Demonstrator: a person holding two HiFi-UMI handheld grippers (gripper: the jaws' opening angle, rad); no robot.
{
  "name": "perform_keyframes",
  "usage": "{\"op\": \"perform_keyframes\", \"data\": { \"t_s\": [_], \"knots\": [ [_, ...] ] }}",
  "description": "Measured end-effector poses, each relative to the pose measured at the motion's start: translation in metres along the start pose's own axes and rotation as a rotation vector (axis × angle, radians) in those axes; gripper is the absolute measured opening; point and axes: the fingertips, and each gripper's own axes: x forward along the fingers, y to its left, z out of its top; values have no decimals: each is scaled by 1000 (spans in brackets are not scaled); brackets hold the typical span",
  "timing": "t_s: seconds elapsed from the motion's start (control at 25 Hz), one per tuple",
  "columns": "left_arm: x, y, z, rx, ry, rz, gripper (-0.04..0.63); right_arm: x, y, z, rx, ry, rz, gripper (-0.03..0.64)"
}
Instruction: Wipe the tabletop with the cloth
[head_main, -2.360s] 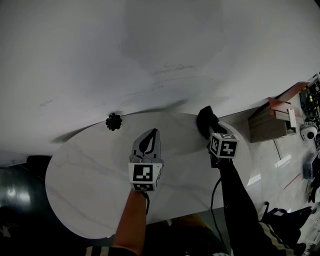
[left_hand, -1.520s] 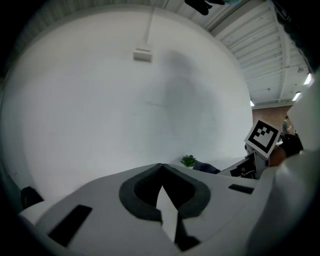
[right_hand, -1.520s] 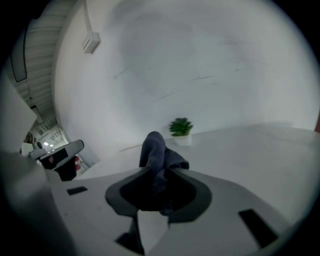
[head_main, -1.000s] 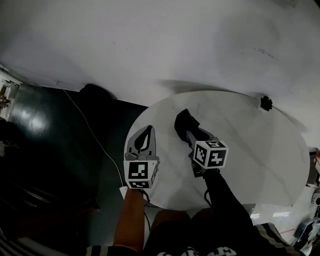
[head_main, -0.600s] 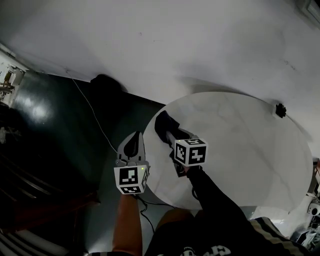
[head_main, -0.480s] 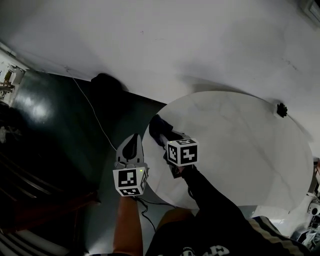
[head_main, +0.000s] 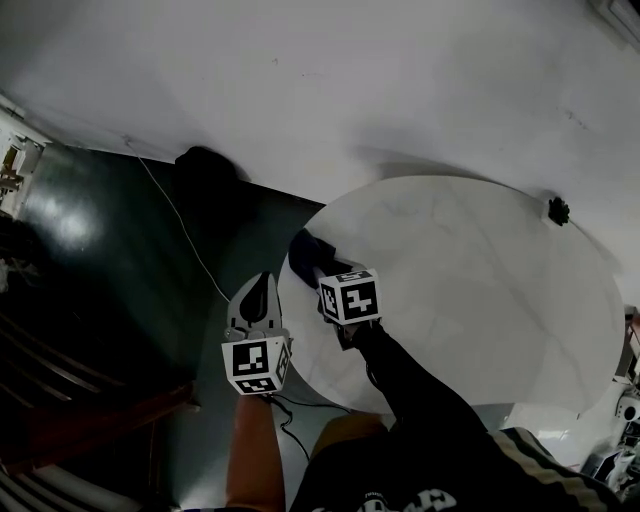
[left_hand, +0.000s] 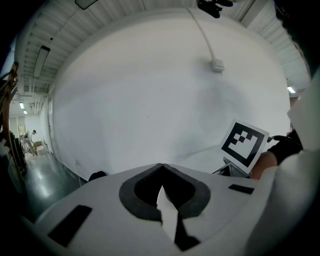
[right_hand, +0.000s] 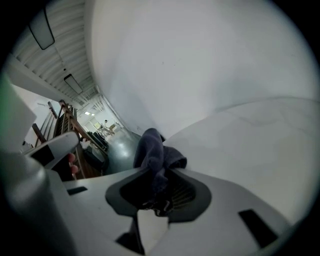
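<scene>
A dark blue cloth (head_main: 304, 256) lies bunched at the left edge of the round white marble tabletop (head_main: 470, 300). My right gripper (head_main: 318, 272) is shut on the cloth (right_hand: 156, 156), which sticks out between the jaws and rests on the tabletop (right_hand: 250, 145). My left gripper (head_main: 257, 297) hangs left of the table, over the dark floor, shut with nothing between its jaws. In the left gripper view, my left gripper (left_hand: 162, 167) has its tips meeting, and the right gripper's marker cube (left_hand: 244, 143) shows to its right.
A small black object (head_main: 558, 210) sits at the table's far right edge against the white wall (head_main: 380, 90). A cable (head_main: 180, 225) runs across the dark floor (head_main: 100, 300) on the left. A dark lump (head_main: 205, 165) lies at the wall's foot.
The right gripper has dragged the cloth leftward across the tabletop to its left edge. The left gripper has moved off the table and now hangs over the floor.
</scene>
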Motion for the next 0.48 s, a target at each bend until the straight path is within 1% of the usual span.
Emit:
{"op": "perform_keyframes", "data": {
  "t_s": [0.2, 0.48],
  "knots": [
    [12, -28, 7, 2, -19, -45, 2, -20, -26, -3, 3, -1, -44, 106],
    [38, -98, 28, 32, -51, -141, 2, -66, -87, -6, 45, -20, -104, 106]
  ]
}}
